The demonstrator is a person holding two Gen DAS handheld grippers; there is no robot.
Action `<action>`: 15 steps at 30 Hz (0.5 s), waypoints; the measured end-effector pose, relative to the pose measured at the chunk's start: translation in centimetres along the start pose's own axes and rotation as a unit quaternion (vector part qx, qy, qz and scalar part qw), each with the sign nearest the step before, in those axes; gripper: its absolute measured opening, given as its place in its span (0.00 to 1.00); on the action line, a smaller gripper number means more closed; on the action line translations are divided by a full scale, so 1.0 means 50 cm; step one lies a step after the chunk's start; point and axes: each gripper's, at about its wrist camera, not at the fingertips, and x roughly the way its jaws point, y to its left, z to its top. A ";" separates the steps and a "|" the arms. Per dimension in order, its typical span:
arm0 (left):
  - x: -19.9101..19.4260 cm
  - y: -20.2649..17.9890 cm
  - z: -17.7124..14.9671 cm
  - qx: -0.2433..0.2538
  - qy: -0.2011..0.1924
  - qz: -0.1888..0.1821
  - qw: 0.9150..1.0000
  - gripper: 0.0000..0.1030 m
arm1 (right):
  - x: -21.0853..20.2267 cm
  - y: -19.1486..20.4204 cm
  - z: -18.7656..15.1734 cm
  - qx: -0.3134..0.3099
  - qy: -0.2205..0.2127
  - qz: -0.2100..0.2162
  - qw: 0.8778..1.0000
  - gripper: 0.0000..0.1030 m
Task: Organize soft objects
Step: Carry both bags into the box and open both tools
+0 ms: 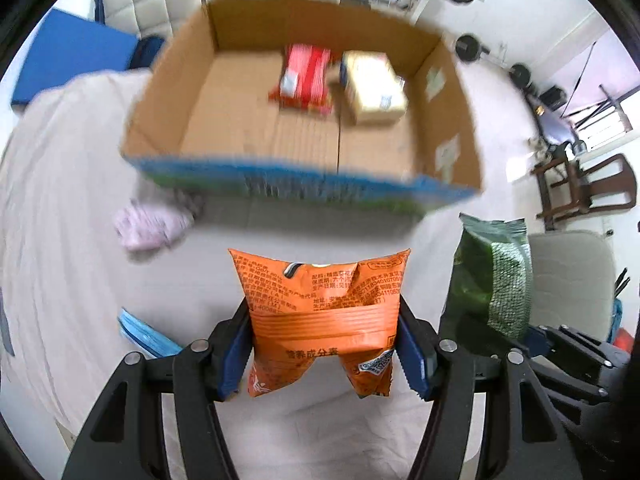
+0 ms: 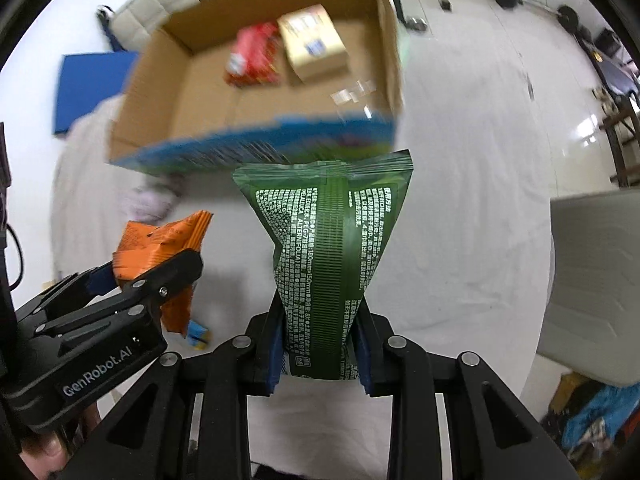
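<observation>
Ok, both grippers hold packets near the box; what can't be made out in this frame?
- Cardboard box contents, both views: motion blur; red pack and yellow pack labels unreadable.
- Purple item, left view: blurred, unidentifiable.
- Blue item, left view: partly hidden behind left gripper.
- Green packet front, right view: faces away.

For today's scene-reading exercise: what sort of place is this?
Probably a room in a home doubling as a gym: black barbell weights on the pale floor, a dark wooden chair, a cream padded headboard.
</observation>
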 end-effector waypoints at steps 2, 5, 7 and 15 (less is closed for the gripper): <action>-0.046 0.020 0.062 0.002 -0.020 -0.006 1.000 0.59 | -0.041 0.012 0.031 -0.006 -0.015 0.006 1.000 0.30; -0.085 0.039 0.134 0.004 -0.045 -0.010 0.999 0.59 | -0.079 0.040 0.084 -0.017 -0.040 0.003 0.999 0.30; -0.092 0.044 0.173 0.009 -0.056 -0.006 0.998 0.59 | -0.095 0.047 0.118 -0.018 -0.052 0.000 0.998 0.30; -0.020 0.111 0.333 0.001 -0.038 0.028 0.999 0.59 | -0.052 0.055 0.273 0.010 -0.054 -0.018 0.998 0.30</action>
